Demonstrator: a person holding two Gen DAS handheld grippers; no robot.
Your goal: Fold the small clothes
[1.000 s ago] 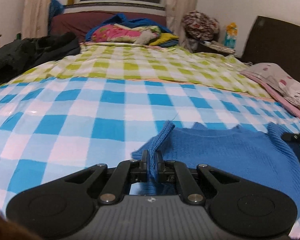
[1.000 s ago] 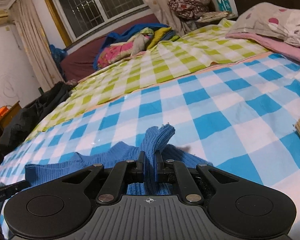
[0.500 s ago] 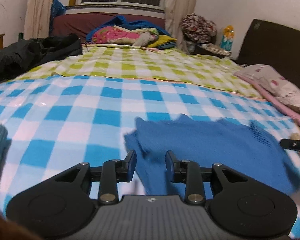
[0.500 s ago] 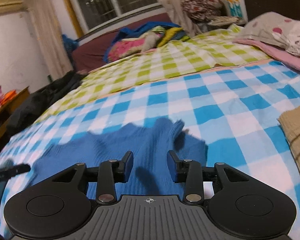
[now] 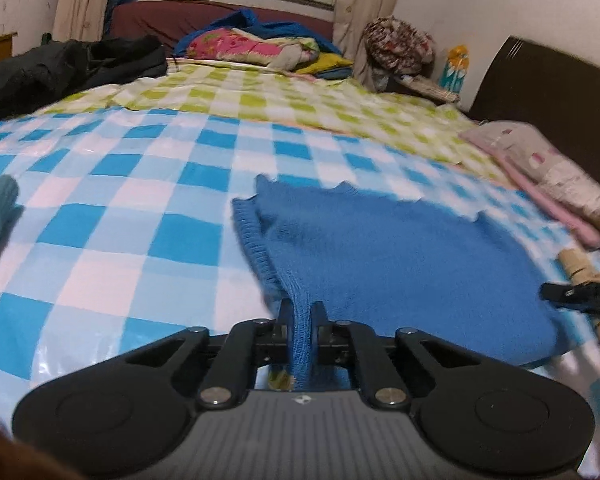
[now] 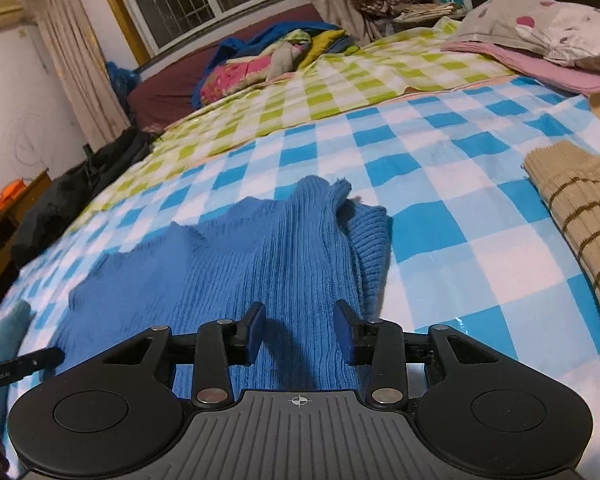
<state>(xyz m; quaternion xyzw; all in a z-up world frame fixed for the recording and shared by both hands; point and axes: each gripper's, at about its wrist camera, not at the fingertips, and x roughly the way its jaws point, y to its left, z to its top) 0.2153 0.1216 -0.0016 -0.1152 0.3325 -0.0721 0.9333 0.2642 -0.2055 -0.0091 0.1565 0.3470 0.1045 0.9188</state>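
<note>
Left gripper (image 5: 302,312) clamps the blue knit sweater's (image 5: 400,248) edge; right gripper (image 6: 300,320), jaws apart, hovers over that sweater.

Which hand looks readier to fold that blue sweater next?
Probably the left: the left gripper is shut on the blue sweater, while the right gripper is open above it.

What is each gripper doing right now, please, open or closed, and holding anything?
Left gripper: closed, pinching the edge of the blue sweater.
Right gripper: open, with the sweater lying between its fingers, not gripped.
</note>
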